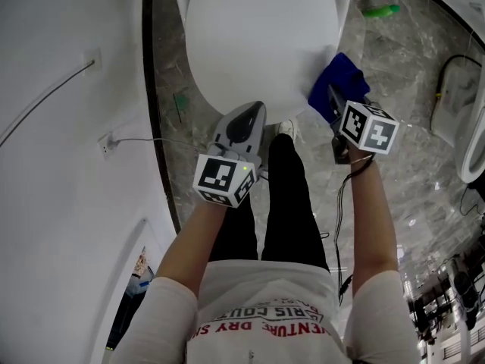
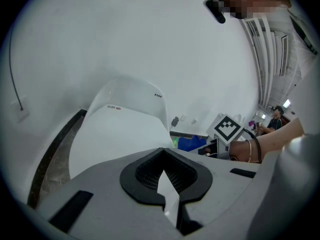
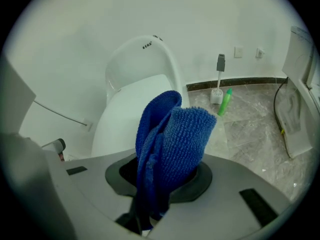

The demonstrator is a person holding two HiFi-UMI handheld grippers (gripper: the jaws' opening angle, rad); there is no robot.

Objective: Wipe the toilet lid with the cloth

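cloth, half-hidden from the head view, sits clamped in right tongs.

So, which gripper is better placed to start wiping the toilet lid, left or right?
Probably the right. The right gripper is shut on the blue cloth, close beside the toilet lid at its front edge. The left gripper is shut and empty, so it has nothing to wipe with.

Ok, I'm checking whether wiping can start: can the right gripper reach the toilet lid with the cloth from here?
Probably yes. The right gripper holds the blue cloth just beside the closed lid, at its front right edge, with nothing between them. The left gripper sits out of the way at the front.
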